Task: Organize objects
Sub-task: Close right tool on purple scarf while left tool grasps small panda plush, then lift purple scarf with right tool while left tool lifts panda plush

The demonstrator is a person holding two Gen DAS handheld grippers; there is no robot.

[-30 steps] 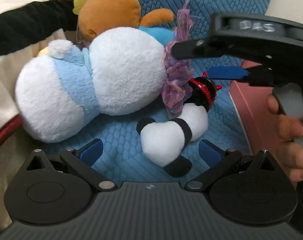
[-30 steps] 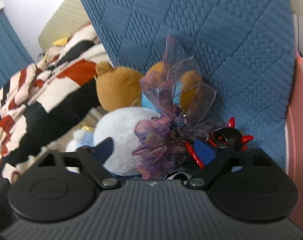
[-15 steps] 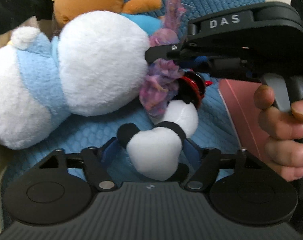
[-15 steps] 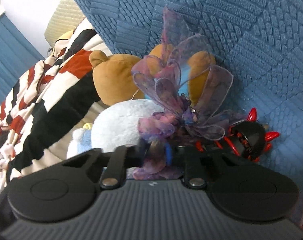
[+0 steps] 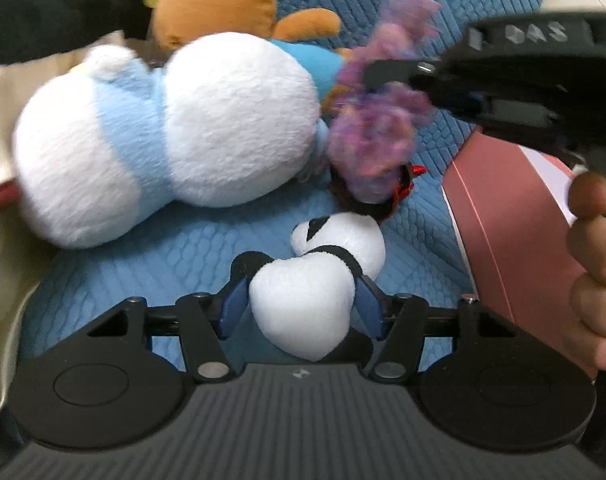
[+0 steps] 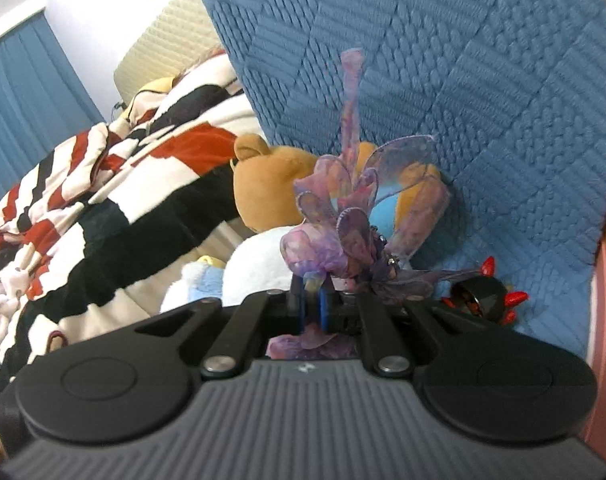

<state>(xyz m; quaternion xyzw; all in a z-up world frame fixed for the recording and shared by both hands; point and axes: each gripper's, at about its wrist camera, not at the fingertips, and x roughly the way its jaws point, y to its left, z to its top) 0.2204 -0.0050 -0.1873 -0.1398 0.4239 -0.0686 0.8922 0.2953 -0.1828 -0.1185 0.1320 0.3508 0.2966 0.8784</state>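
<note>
**Soft toys and hair accessories on a blue quilted seat.**
A small black-and-white panda plush (image 5: 311, 280) lies on the cushion, head away from the camera. Beyond it a large white plush with a pale blue band (image 5: 163, 136) lies on its side, touching a brown bear in a blue top (image 6: 271, 188). A purple organza bow (image 6: 355, 224) stands upright, just beside a black claw clip with red spikes (image 6: 483, 296).
</note>
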